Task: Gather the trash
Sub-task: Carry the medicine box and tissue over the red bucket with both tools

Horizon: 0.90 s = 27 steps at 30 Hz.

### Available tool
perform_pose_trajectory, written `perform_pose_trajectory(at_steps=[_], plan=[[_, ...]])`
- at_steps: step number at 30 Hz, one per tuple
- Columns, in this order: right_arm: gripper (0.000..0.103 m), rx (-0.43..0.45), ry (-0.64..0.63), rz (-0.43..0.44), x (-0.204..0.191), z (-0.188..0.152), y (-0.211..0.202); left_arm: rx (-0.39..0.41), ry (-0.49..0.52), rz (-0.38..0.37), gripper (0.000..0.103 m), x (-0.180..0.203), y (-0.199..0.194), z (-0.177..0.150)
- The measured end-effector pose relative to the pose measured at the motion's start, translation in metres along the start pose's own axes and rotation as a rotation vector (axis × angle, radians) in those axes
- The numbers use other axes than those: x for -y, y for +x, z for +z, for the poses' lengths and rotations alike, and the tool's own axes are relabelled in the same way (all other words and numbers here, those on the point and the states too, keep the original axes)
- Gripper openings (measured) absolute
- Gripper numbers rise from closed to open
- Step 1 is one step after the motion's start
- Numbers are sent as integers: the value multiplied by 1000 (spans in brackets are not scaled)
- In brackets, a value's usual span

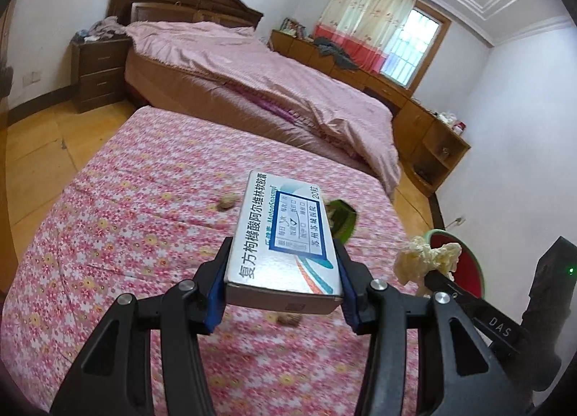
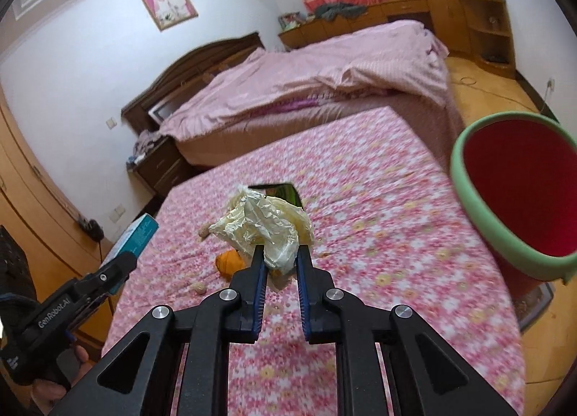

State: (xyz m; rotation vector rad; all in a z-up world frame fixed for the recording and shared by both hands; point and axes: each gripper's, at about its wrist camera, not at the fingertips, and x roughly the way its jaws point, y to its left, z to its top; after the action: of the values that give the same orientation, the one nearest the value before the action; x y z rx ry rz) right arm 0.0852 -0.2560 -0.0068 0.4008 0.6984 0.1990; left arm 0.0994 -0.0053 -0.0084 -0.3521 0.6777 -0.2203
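My left gripper (image 1: 283,273) pinches a white and blue medicine box (image 1: 285,235) by its two long sides, up in the air over the flowery pink table cloth (image 1: 126,235); my right gripper (image 2: 279,259) is pressed tight on a crumpled ball of pale yellow paper (image 2: 265,230), also lifted off the cloth; the red bucket with a green rim (image 2: 479,199) stands just past the right edge of the cloth, near that paper, and its mouth is wide open; there is bare cloth all around both grippers; the far edge of the cloth sits close to the pink bed (image 1: 252,66), with wood floor (image 1: 39,142) on the left side; still on the cloth are an orange peel (image 2: 229,262), a few small brown nut shells (image 1: 227,200) and a dark green packet (image 1: 342,219) behind the box; the box has big Chinese letters down its side, and I cannot read the small print on its label; the right gripper's arm reads "DAS" in the left view; the left gripper reads "GenRobot.AI" in the right view.
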Motion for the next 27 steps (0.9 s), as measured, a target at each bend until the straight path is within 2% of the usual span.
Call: perform_pose_trajectory(at_steps=[6,15,19,27], plan=[[16,69,15,-21,5,0,-42,18,41,-39,52,24,-21,-3],[16,172,33,-80,17,1,-102,2,130,-146,52,78,-38,-2],[16,203,54,-104,27,6,-124,-13,159,-198,52,100,-39,1],[16,246,85,-157,53,15,-147,-45,242,-247,52,148,-28,-3]])
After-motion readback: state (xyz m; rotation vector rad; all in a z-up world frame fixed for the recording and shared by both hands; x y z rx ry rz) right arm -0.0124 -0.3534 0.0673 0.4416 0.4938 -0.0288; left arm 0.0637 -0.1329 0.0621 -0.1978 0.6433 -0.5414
